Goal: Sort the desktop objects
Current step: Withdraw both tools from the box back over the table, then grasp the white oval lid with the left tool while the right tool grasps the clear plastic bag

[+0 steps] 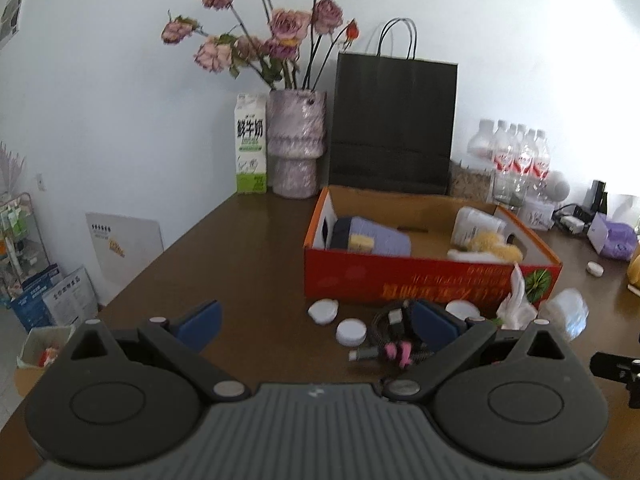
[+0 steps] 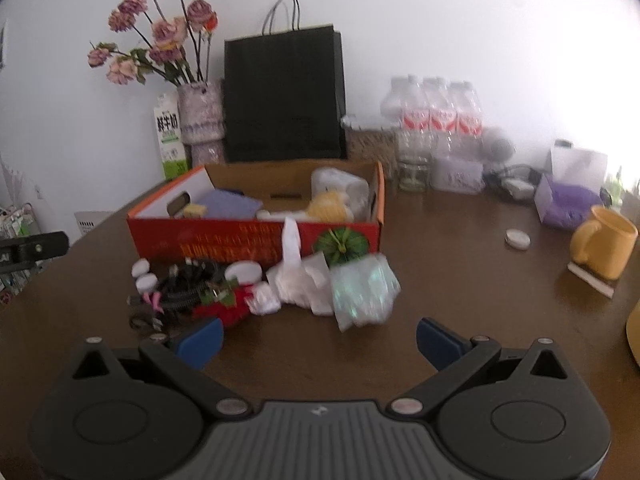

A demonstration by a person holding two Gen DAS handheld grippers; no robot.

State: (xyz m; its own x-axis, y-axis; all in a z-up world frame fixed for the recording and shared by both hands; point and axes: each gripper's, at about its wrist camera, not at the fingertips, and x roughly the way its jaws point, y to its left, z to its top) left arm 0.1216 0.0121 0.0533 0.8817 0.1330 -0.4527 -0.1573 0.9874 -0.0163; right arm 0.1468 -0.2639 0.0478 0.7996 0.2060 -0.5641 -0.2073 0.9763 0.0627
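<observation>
Dark wooden table (image 2: pixel 460 280) under red box (image 2: pixel 224 236), cables (image 2: pixel 180 284), mug (image 2: pixel 604 242).

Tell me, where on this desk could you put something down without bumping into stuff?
Bare wood lies left of the red box, running back to the milk carton and vase. More lies right of the box, between it, the yellow mug and a lone white cap. The strip before the box is crowded: caps, a cable bundle, crumpled plastic bags.

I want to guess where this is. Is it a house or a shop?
Probably a home or small office, not a shop. A vase of dried roses and a milk carton stand by the wall on a brown table, with a yellow mug nearby.
</observation>
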